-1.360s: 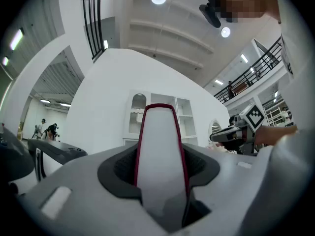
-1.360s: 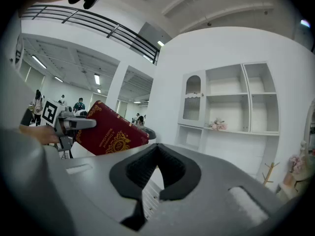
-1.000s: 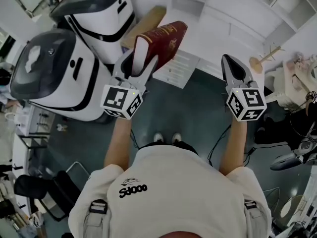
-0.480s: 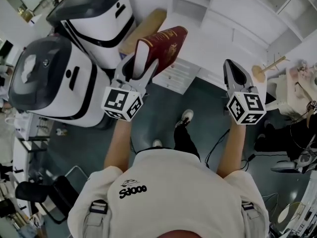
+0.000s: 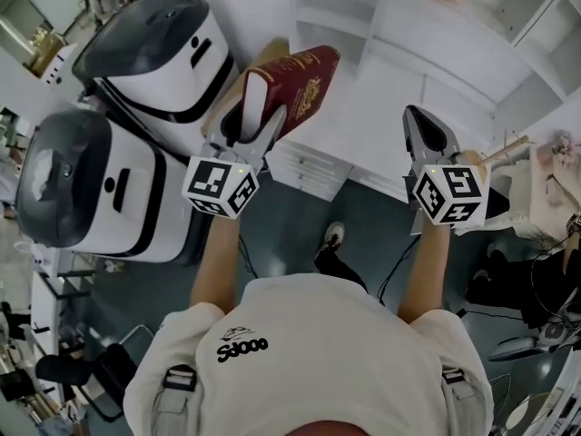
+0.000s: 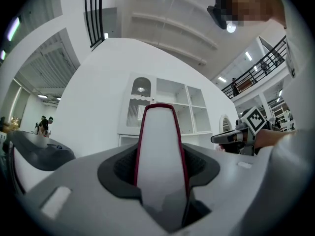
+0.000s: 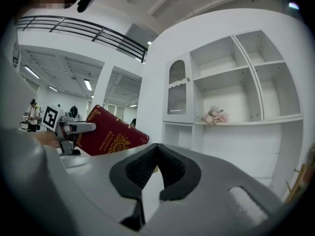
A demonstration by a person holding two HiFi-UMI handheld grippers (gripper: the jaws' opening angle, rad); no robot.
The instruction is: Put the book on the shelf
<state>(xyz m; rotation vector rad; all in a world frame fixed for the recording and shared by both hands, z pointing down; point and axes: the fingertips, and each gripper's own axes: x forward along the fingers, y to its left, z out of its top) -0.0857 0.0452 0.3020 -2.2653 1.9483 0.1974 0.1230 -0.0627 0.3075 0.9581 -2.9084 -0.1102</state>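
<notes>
A dark red book (image 5: 307,82) with gold print is clamped by its page edge in my left gripper (image 5: 257,109), held up and tilted to the right. In the left gripper view its white page edge (image 6: 160,151) stands upright between the jaws, which press on both covers. The right gripper view shows the book's cover (image 7: 109,135) at the left. My right gripper (image 5: 428,136) is shut with nothing in it, level with the left one. The white shelf unit (image 5: 413,48) with open compartments stands straight ahead, and both gripper views look at the shelf unit (image 6: 179,109) (image 7: 231,95).
Two large white and black machines (image 5: 159,48) (image 5: 91,184) stand at the left. A wooden board (image 5: 265,57) leans behind the book. A low white drawer unit (image 5: 304,166) sits below the shelf. Flowers (image 7: 212,116) lie on one shelf board. A wooden rack (image 5: 508,151) is at the right.
The person has stepped forward, so the shelf unit and the machines lie nearer and lower in the head view. Both grippers keep their pose, and the book stays clamped.
</notes>
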